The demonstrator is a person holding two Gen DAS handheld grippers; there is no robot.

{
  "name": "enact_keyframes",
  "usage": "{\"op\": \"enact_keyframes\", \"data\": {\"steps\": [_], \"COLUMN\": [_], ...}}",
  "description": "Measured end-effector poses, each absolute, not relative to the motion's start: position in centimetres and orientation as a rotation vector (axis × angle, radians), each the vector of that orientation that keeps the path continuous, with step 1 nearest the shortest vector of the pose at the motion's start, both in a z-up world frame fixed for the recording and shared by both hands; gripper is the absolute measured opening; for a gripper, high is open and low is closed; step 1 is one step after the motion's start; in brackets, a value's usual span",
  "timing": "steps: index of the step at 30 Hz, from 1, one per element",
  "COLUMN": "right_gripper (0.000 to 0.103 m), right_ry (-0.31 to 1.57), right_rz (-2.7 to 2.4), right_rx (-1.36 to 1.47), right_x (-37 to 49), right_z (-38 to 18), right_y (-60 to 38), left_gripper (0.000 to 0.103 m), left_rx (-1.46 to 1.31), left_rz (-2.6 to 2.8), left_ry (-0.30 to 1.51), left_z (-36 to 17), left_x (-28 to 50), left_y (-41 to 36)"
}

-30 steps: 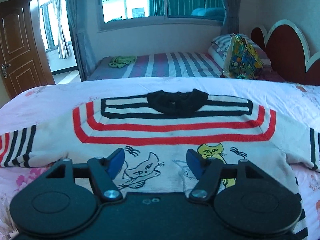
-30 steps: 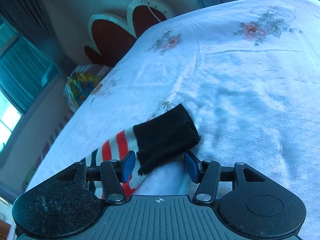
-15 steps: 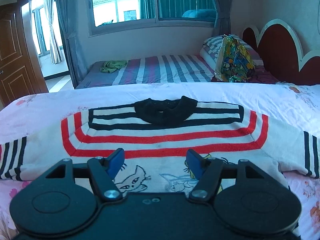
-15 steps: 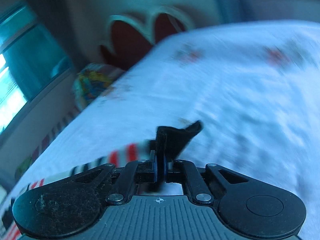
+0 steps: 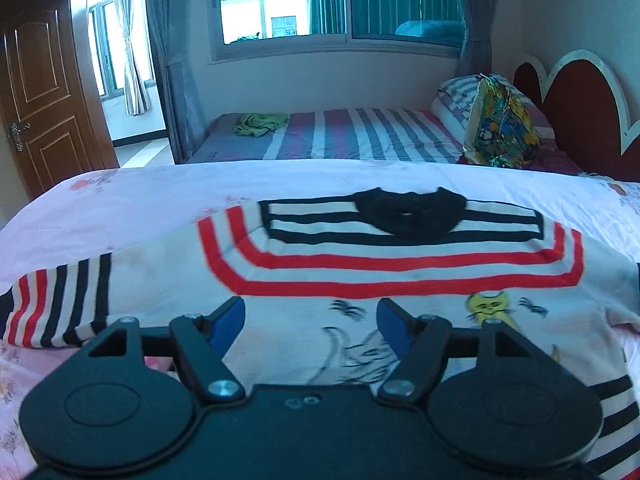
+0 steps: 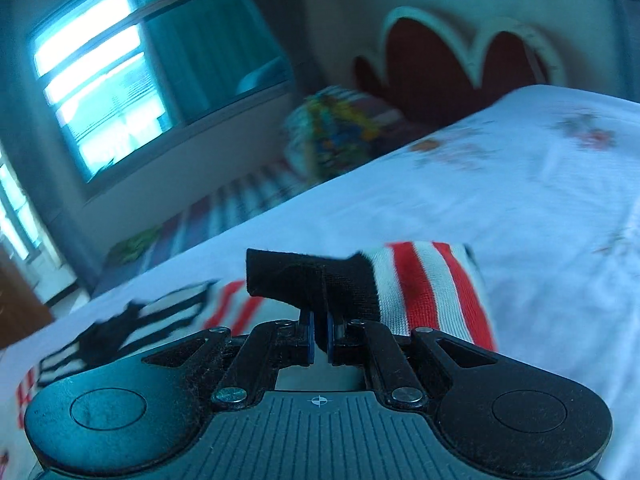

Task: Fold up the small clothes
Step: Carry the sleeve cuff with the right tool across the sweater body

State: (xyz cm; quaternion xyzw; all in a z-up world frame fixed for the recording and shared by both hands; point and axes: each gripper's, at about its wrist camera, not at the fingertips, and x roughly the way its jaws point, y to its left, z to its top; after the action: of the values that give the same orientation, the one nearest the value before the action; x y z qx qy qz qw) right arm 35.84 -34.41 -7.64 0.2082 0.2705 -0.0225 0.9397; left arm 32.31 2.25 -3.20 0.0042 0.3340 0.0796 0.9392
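- Between the right tongs, clamped tight, sits the sweater's black cuff, seemingly lifted.
- Left tongs are opening, empty, over the sweater.

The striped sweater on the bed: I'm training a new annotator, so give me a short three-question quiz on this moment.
1. True or false: the right claw is shut on the sweater's black cuff.
2. What lies between the left claw's blue pads: A) a sleeve, B) nothing gripped, only the sweater body below?
3. Name the colour of the sweater's collar.

Key: 1 true; 2 B; 3 black.
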Motion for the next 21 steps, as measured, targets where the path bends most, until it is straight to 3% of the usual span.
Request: {"op": "enact_keyframes", "data": {"steps": [21], "right_gripper": [0.005], "right_ry": [0.669], "right_rz": [0.236], "right_rx": [0.171], "right_x": [39.0], "right_z": [-11.6], "right_y": [-7.6], "left_gripper": [0.071], "left_rx": [-0.155], "left_rz": [0.166], "left_ry": [0.686], "left_z": [-5.6], "left_x": [32.2], "left_y": [18.0]}}
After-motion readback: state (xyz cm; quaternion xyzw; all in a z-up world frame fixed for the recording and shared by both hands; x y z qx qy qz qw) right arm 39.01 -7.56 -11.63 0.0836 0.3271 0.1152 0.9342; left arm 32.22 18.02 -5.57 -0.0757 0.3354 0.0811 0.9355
